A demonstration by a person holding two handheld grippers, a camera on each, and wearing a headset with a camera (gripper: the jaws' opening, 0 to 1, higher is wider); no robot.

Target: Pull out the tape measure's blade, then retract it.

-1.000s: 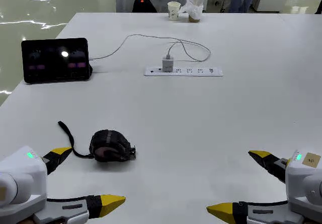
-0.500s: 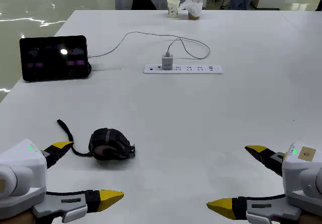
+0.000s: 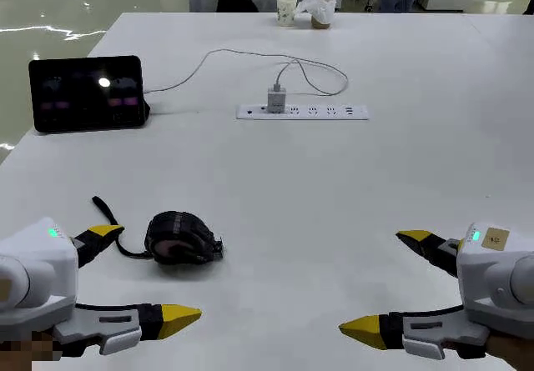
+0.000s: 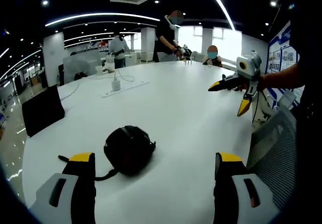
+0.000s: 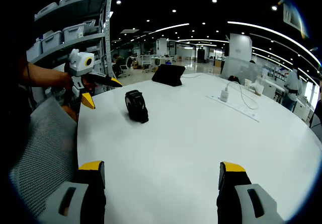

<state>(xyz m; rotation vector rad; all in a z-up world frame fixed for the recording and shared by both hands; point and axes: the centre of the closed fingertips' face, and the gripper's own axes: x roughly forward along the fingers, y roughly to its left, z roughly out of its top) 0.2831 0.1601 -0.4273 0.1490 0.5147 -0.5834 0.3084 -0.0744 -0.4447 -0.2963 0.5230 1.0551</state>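
A black tape measure lies on its side on the white table, its blade retracted and its black wrist strap trailing to the left. My left gripper stands open just in front of it, one yellow tip beside the strap, touching nothing. From the left gripper view the tape measure sits a short way ahead between the open jaws. My right gripper is open and empty, well off to the right. The tape measure appears far away in the right gripper view.
A dark tablet stands at the back left. A white power strip with a charger and looping cable lies mid-table. Paper cups stand at the far edge. The table's left edge runs close to the tablet. People stand in the background.
Both grippers have edged slightly forward and stay open. The tape measure has not moved; the head view has tilted a little.
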